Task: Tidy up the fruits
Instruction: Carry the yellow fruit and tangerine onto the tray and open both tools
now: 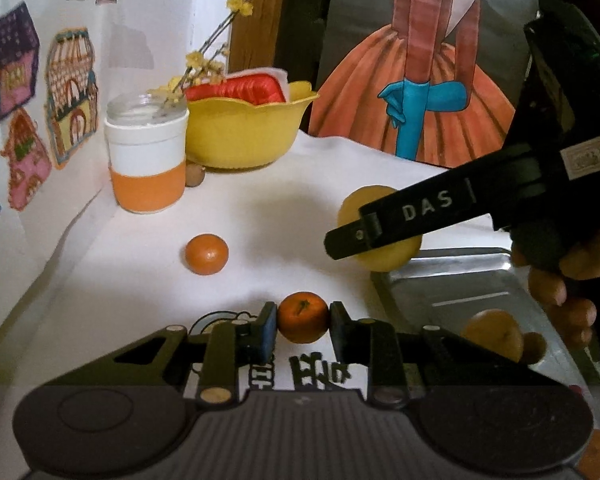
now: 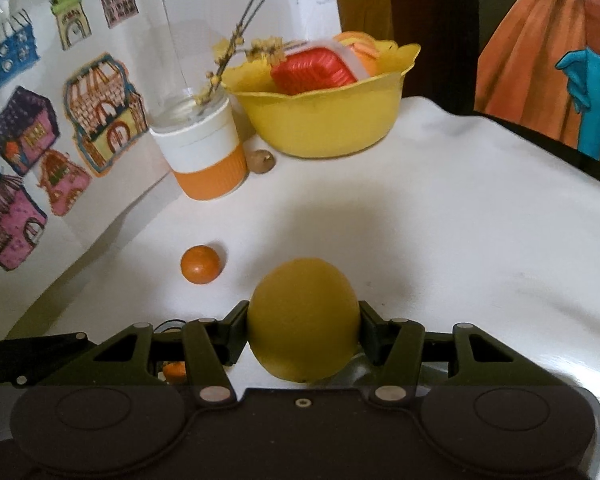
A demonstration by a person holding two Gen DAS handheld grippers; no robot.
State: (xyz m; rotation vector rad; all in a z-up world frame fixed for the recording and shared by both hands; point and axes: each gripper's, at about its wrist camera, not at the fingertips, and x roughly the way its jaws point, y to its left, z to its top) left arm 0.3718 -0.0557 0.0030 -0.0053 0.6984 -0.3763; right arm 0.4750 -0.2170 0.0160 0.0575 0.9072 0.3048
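Observation:
My left gripper [image 1: 303, 320] is shut on a small orange tangerine [image 1: 303, 317] just above the white cloth. My right gripper [image 2: 303, 334] is shut on a large yellow fruit [image 2: 303, 320]; the left wrist view shows that fruit [image 1: 356, 208] partly behind the right gripper's black finger, at the far edge of a metal tray [image 1: 460, 276]. A second tangerine [image 1: 206, 253] [image 2: 201, 264] lies loose on the cloth. Another orange fruit [image 1: 494, 334] and a small brown one [image 1: 535, 347] rest in the tray.
A yellow bowl [image 1: 240, 136] [image 2: 324, 128] with a red packet stands at the back. Beside it is a white and orange cup [image 1: 148, 160] [image 2: 208, 156] holding a flower twig, with a small brown nut [image 2: 262, 161] between them. A wall with house stickers rises on the left.

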